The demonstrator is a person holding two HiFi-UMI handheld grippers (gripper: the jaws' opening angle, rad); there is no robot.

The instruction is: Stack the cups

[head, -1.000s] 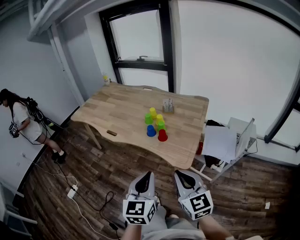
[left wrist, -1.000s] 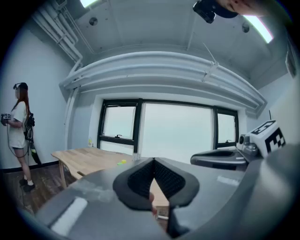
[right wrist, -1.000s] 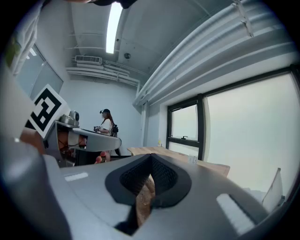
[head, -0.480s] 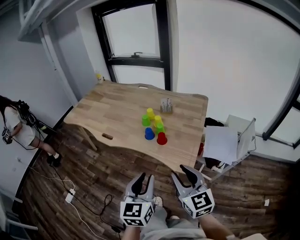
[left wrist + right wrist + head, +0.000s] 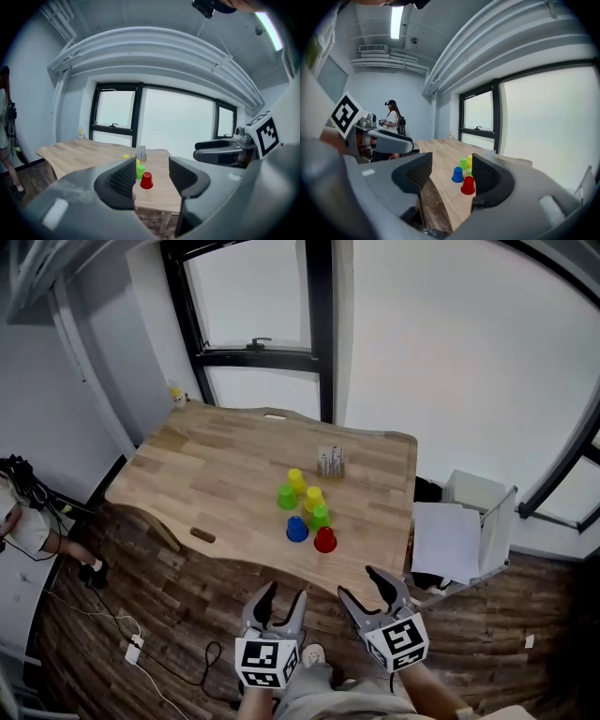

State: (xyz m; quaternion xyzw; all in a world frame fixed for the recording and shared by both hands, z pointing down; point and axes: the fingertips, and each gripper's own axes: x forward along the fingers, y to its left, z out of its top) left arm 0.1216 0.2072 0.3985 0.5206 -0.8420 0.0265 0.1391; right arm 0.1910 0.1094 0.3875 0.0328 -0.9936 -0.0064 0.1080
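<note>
Fingers [image 5: 123, 177] of the left gripper [image 5: 284, 594] stand well apart and hold nothing; its jaws have just been opening. The right gripper [image 5: 361, 584] is spread a little wider, also just opened and empty. Both have only distant cups showing through their gaps.

A light wooden table [image 5: 206, 465] stands below a black-framed window [image 5: 253, 324] on a dark plank floor [image 5: 169, 610]. Six upturned cups cluster on the table's right half. The red cup [image 5: 325, 539] is nearest the front edge, with the blue cup [image 5: 297, 529] just beside it on the left. Two green cups [image 5: 287, 497] and two yellow cups [image 5: 296, 480] sit close behind them. A small clear holder [image 5: 330, 462] stands farther back. A white chair [image 5: 469, 521] sits off the table's right end. A person [image 5: 14, 512] is partly cut off at the room's left edge.

Both grippers are held low and side by side above the floor, short of the table's front edge. They point towards the cups, tilted slightly downward, with their marker cubes facing the head camera.
</note>
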